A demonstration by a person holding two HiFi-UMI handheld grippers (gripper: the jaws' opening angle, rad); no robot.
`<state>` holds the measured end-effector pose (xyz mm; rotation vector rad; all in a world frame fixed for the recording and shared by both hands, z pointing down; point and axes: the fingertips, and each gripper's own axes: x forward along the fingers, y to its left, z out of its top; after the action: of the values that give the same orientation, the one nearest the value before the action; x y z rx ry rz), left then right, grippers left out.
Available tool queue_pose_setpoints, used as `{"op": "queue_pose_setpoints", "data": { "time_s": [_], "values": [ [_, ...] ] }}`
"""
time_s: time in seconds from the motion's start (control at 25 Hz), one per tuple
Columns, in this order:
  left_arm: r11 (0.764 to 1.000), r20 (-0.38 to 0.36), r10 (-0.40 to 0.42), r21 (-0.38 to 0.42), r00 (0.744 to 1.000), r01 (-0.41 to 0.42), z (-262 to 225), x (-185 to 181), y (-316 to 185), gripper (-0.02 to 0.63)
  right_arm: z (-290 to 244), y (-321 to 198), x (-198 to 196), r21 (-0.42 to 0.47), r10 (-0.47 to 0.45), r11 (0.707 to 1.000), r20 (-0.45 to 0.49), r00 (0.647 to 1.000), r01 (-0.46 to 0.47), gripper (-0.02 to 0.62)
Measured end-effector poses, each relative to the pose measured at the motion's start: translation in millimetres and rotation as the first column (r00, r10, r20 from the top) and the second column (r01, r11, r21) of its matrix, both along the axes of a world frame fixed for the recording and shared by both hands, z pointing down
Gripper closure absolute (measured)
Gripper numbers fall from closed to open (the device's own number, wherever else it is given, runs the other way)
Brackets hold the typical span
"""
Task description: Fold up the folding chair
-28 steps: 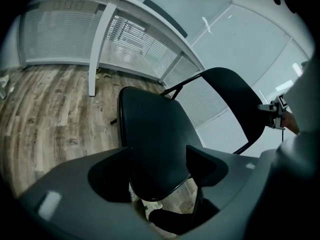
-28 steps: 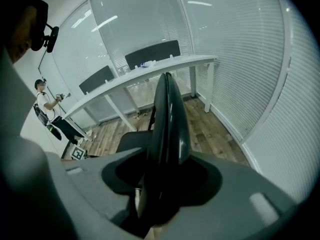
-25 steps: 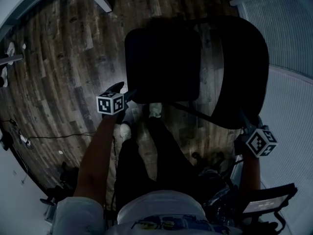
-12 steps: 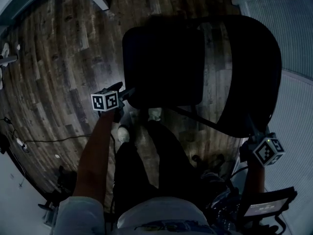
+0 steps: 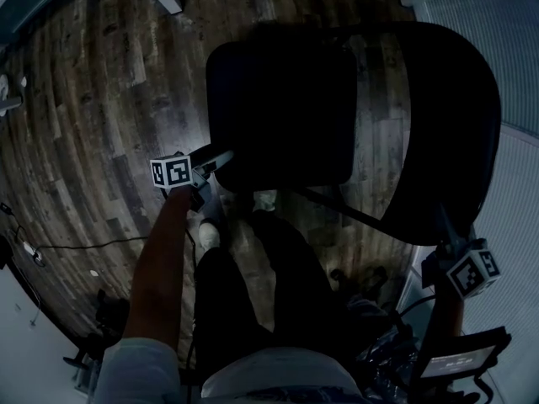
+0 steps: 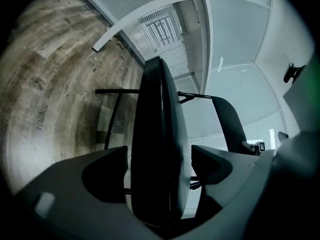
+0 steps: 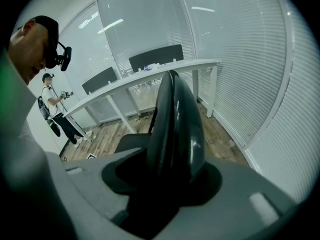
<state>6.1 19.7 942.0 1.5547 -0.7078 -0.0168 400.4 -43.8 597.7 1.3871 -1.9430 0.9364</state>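
Note:
The black folding chair stands open on the wood floor, with its seat in the middle and its curved backrest to the right. My left gripper is at the seat's near left corner. In the left gripper view the seat runs edge-on between the jaws of the left gripper. They have just been opening, and thin gaps show on both sides of the seat. My right gripper is shut on the backrest's lower edge. The backrest fills the right gripper's jaws.
My legs and shoes stand just in front of the seat. A cable lies on the floor at the left. A long white desk with chairs behind it, a standing person and blind-covered glass walls surround the chair.
In the head view the left gripper has shifted a little left at the seat's corner and rolled. The backrest and the right gripper now sit lower and farther right in the picture.

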Motion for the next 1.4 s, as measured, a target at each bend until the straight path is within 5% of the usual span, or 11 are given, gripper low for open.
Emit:
{"op": "queue_pose_setpoints", "data": {
  "time_s": [0.32, 0.48, 1.4],
  "values": [
    [1.000, -0.127, 0.026, 0.001, 0.992, -0.026, 2.0, 22.3, -5.4, 0.225, -3.9, -3.3, -0.2, 0.052, 0.009, 0.999, 0.015, 1.000, -0.010, 0.417],
    [1.000, -0.141, 0.031, 0.003, 0.989, -0.031, 3.4, 24.0, -3.5, 0.276, -3.9, -2.6, -0.2, 0.060, 0.016, 0.998, 0.021, 1.000, -0.017, 0.417],
    [0.998, -0.207, 0.060, -0.024, 0.976, -0.066, -34.7, 47.9, 11.0, 0.352, -33.5, -5.7, -4.3, 0.080, -0.051, 0.996, 0.043, 0.998, 0.048, 0.495]
  ]
}}
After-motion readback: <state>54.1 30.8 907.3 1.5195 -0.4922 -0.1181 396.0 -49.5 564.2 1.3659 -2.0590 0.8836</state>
